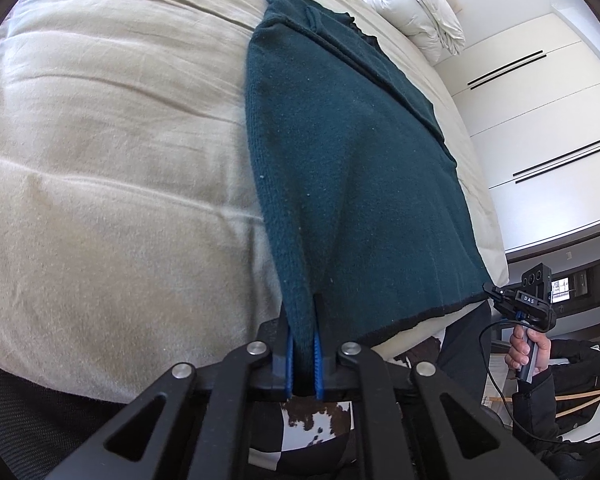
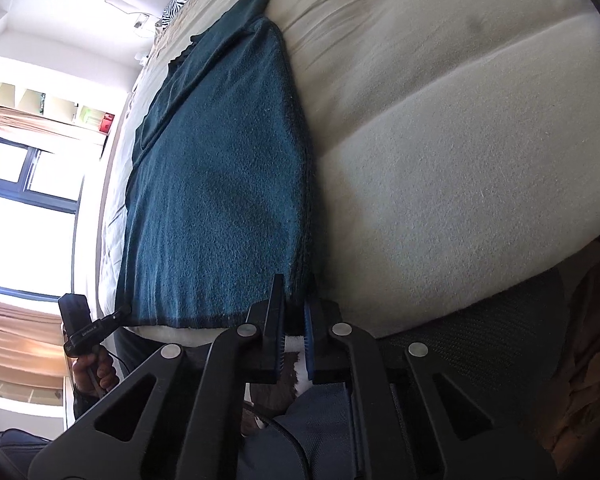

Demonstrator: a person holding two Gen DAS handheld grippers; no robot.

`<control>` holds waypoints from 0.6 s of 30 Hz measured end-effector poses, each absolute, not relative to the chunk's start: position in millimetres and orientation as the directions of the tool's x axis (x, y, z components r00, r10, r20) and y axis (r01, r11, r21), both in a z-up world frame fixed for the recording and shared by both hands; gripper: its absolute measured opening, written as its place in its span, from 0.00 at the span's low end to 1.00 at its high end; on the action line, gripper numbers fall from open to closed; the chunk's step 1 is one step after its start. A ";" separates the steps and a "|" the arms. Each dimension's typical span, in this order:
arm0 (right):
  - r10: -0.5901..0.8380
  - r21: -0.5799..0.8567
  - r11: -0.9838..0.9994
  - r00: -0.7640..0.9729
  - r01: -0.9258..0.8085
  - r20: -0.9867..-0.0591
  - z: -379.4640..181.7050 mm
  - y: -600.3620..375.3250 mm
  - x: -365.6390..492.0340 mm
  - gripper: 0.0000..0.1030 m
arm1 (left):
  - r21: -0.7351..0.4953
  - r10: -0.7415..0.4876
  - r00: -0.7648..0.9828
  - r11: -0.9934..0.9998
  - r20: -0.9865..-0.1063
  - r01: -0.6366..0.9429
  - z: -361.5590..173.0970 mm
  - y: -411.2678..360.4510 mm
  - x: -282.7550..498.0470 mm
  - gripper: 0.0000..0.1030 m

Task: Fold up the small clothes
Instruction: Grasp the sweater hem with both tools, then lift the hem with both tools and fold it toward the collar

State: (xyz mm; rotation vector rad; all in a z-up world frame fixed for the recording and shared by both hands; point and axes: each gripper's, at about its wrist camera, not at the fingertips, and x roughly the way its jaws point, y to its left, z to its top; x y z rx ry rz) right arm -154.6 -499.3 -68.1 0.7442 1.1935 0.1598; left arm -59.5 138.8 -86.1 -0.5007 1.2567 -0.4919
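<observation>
Knitwear is pinched in both claws at the near edge of the bed. The left gripper (image 1: 302, 344) has its blue ribbed pads closed tight on the near left corner of the dark teal sweater (image 1: 352, 152), the fabric bunched into a narrow tuck between them. The right gripper (image 2: 294, 312) is likewise clamped, its jaws nearly together on the near right corner, where the knit edge is doubled in layers. Each tool is held by a hand (image 1: 526, 350) on its handle, a cable trailing from it.

From the claws the sweater runs straight away across the bed (image 1: 100, 160), long axis pointing from the near hem, which has a darker band, toward the far end, where a sleeve lies folded over the body and a tip tapers off. The knit is fuzzy with pale lint specks. Under it the cream cover is soft and creased in long ridges. Farthest off sits a puffy white duvet (image 1: 412, 8), rolled, beside white cabinet fronts.
</observation>
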 end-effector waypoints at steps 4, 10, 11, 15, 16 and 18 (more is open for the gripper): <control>0.484 0.612 0.754 0.428 0.239 -0.763 -52.1 -498.1 -154.0 0.06 | -0.640 -0.635 0.256 0.765 -0.729 0.075 -78.7 141.6 -60.9 0.08; 0.513 0.655 0.734 0.485 0.180 -0.709 -24.7 -491.0 -148.2 0.06 | -0.705 -0.694 0.290 0.704 -0.659 0.081 -61.7 144.3 -58.7 0.08; 0.519 0.662 0.729 0.493 0.172 -0.699 -20.7 -489.3 -146.2 0.06 | -0.717 -0.704 0.297 0.692 -0.645 0.084 -58.5 145.0 -57.0 0.08; 0.534 0.688 0.711 0.527 0.145 -0.662 -8.9 -487.0 -135.7 0.06 | -0.763 -0.742 0.327 0.640 -0.585 0.089 -48.4 148.2 -50.5 0.08; 0.536 0.698 0.702 0.541 0.141 -0.648 -6.6 -487.9 -133.3 0.06 | -0.776 -0.752 0.334 0.625 -0.568 0.086 -45.9 149.4 -47.9 0.08; 0.543 0.720 0.681 0.569 0.132 -0.618 -2.4 -492.0 -128.5 0.06 | -0.798 -0.766 0.352 0.598 -0.539 0.080 -41.9 150.2 -43.1 0.08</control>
